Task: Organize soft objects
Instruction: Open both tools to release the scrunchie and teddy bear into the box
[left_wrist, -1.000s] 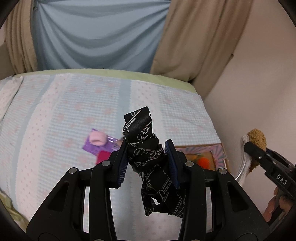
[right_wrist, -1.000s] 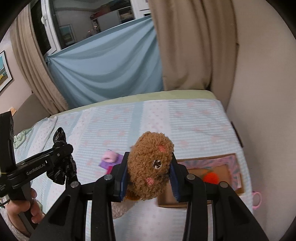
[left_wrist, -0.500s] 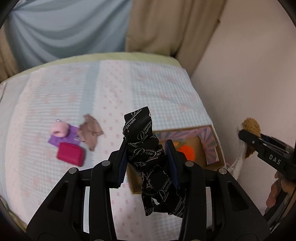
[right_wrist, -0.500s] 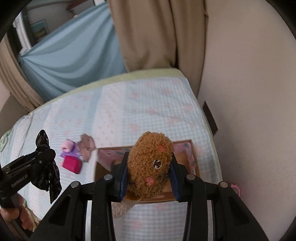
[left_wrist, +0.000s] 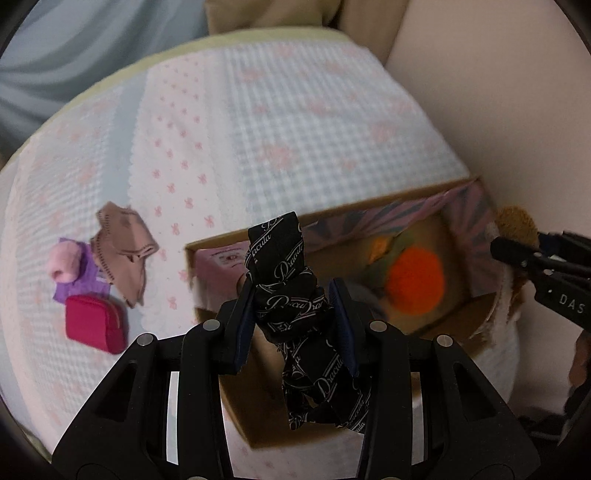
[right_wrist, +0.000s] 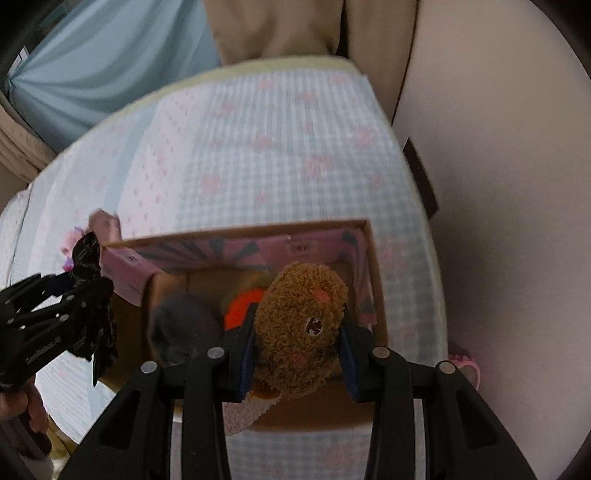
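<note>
Currently both grippers are loaded and hang over the open cardboard box with pink-striped inner flaps (right_wrist: 376, 280), which sits on the bed with the blue-and-pink checked cover (left_wrist: 295, 122), near the bed's right edge by the wall. Left gripper (left_wrist: 293, 306): jaws narrowed onto a black fabric strip with white script lettering (left_wrist: 291, 295), clamped mid-length, one end sticking up past the pads, the other dangling below; long axis runs roughly along the fingers. Right gripper (right_wrist: 297, 343): jaws narrowed onto a brown fuzzy plush toy (right_wrist: 301, 325), held by the head, pale body hanging under the fingers.

Key relation: in the right wrist view the plush is directly above the box interior, so the drop line looks clear. The black strip, in the left wrist view, sits over the box's left-hand wall and near corner, not clearly over the middle; judgement: left gripper needs a small shift toward the box centre before letting go, right one is nearer to release.

Already in the box: an orange fluffy ball (left_wrist: 413, 280) and a grey soft item (right_wrist: 184, 328). On the cover, left of the box: tan knitted cloth (left_wrist: 123, 245), magenta zip pouch (left_wrist: 96, 323), pink roll on a purple card (left_wrist: 64, 262).

Risk: dangling strip end may snag on the box rim.
</note>
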